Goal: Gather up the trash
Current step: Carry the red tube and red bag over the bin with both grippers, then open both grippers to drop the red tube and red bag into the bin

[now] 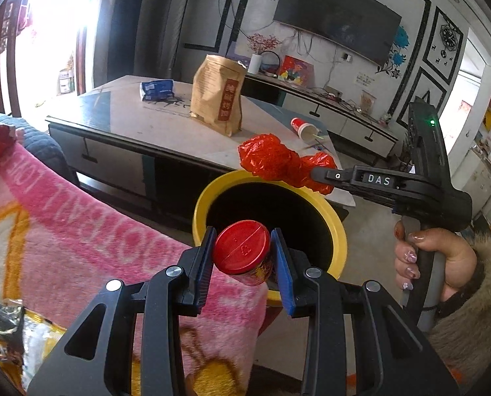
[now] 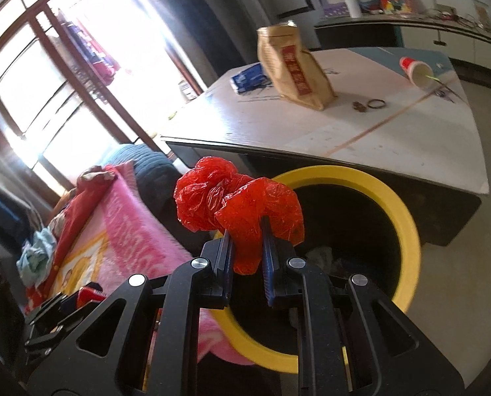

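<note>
My left gripper (image 1: 243, 257) is shut on a red-capped bottle (image 1: 242, 252), held at the near rim of the yellow trash bin (image 1: 339, 231). My right gripper (image 2: 247, 241) is shut on a crumpled red plastic bag (image 2: 238, 203) and holds it over the bin's rim (image 2: 407, 217). In the left wrist view the right gripper (image 1: 314, 175) and the bag (image 1: 278, 161) are above the bin's far rim. Some trash lies dark inside the bin.
A coffee table (image 1: 146, 122) behind the bin carries a brown paper bag (image 1: 219, 99), a blue packet (image 1: 156, 89) and a tipped red paper cup (image 1: 303, 127). A pink blanket (image 1: 80, 217) covers the sofa at left. A TV stand (image 1: 344, 112) is at the back.
</note>
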Action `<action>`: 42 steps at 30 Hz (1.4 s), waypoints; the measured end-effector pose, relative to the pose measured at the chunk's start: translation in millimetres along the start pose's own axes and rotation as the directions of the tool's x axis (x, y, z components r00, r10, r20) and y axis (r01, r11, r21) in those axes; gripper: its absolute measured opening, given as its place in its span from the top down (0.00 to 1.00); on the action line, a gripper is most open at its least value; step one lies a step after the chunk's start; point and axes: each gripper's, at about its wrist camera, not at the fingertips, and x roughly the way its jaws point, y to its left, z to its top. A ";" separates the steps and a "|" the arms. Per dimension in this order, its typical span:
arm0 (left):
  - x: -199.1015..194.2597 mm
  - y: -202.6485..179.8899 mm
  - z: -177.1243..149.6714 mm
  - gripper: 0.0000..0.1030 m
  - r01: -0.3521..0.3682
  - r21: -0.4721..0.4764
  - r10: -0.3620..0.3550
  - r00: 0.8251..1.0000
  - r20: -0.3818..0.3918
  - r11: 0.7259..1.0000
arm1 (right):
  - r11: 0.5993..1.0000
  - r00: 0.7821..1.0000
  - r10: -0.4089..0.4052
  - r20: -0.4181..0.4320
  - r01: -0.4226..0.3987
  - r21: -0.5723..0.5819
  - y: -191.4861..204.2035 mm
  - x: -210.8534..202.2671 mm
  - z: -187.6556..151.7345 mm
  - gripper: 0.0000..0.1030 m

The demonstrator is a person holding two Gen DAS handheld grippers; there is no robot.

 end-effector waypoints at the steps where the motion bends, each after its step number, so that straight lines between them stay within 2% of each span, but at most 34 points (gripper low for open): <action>1: 1.6 -1.9 -0.4 0.69 0.000 0.001 0.000 1.000 -0.001 1.000 | 1.000 1.000 -0.004 0.000 0.004 0.005 -2.1 0.0 0.2 0.90; 17: 32.9 -28.3 -10.4 0.69 0.022 0.021 -0.021 0.999 -0.032 1.000 | 0.995 0.996 -0.086 -0.015 0.086 0.046 -31.1 4.8 -2.9 0.90; 25: 52.8 -41.7 -11.8 0.69 0.043 0.050 -0.040 0.998 -0.054 0.998 | 0.990 0.994 -0.098 -0.042 0.102 0.097 -46.4 9.1 -6.0 0.88; 34: 74.1 -44.5 -12.4 0.69 0.053 0.035 -0.050 0.996 -0.077 0.998 | 0.987 0.993 -0.099 -0.061 0.105 0.119 -55.2 12.9 -9.5 0.86; 37: 79.6 -44.5 -11.8 0.68 0.048 0.029 -0.046 0.996 -0.076 0.998 | 0.987 0.993 -0.101 -0.058 0.107 0.124 -55.7 13.4 -8.3 0.81; 39: 82.8 -42.3 -11.2 0.68 0.045 0.019 -0.043 0.996 -0.073 0.999 | 0.985 0.993 -0.105 -0.054 0.111 0.129 -56.4 12.7 -8.7 0.69; 41: 84.0 -40.2 -11.1 0.51 0.031 0.008 -0.030 0.997 -0.069 0.999 | 0.985 0.992 -0.113 -0.052 0.119 0.126 -55.0 12.9 -8.0 0.64; 42: 83.4 -38.9 -11.2 0.35 0.022 0.002 -0.022 0.998 -0.064 1.000 | 0.984 0.992 -0.118 -0.050 0.123 0.126 -54.8 12.3 -7.9 0.60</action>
